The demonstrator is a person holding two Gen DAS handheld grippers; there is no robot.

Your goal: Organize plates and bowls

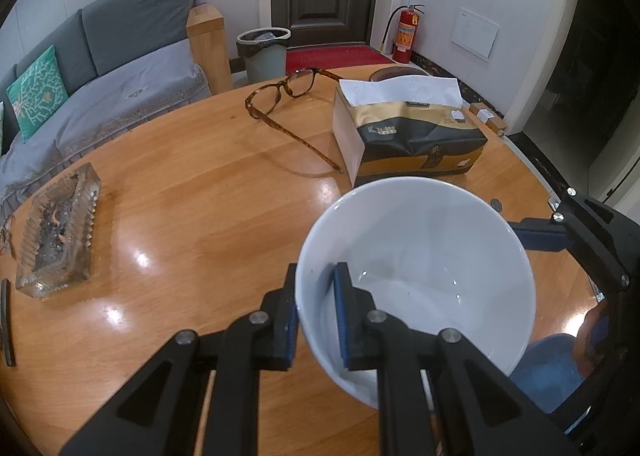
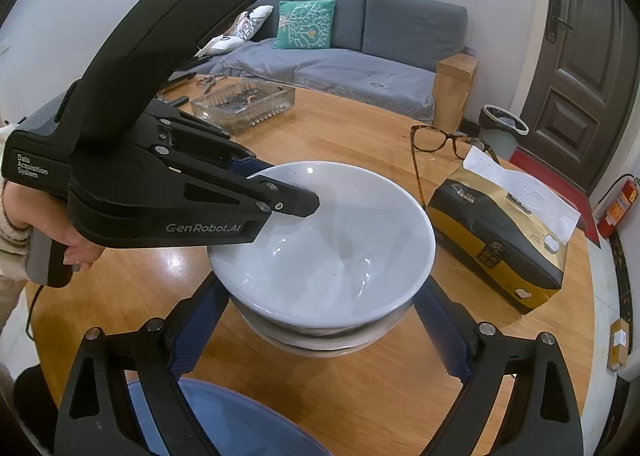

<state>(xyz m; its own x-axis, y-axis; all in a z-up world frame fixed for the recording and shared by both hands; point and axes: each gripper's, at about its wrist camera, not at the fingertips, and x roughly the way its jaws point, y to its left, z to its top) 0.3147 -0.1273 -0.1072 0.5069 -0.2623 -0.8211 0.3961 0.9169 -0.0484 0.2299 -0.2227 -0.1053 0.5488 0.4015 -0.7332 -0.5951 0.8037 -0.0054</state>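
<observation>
A white bowl (image 1: 420, 276) hangs tilted over the round wooden table (image 1: 200, 195). My left gripper (image 1: 316, 270) is shut on its near rim, one pad inside and one outside. In the right wrist view this bowl (image 2: 328, 240) rests in a second, pale bowl (image 2: 320, 340) standing on the table, with the left gripper (image 2: 280, 185) clamped on the far-left rim. My right gripper (image 2: 320, 284) stands open wide, its fingers (image 2: 200, 320) on either side of the lower bowl. One right finger (image 1: 536, 234) shows behind the bowl in the left wrist view.
A gold-and-black tissue pack (image 2: 500, 232) lies right of the bowls, with tortoiseshell glasses (image 1: 288, 95) behind it. A glass ashtray (image 1: 60, 232) sits at the table's left. Something blue and rounded (image 2: 224, 416) lies at the near edge. A sofa, bin and fire extinguisher stand beyond.
</observation>
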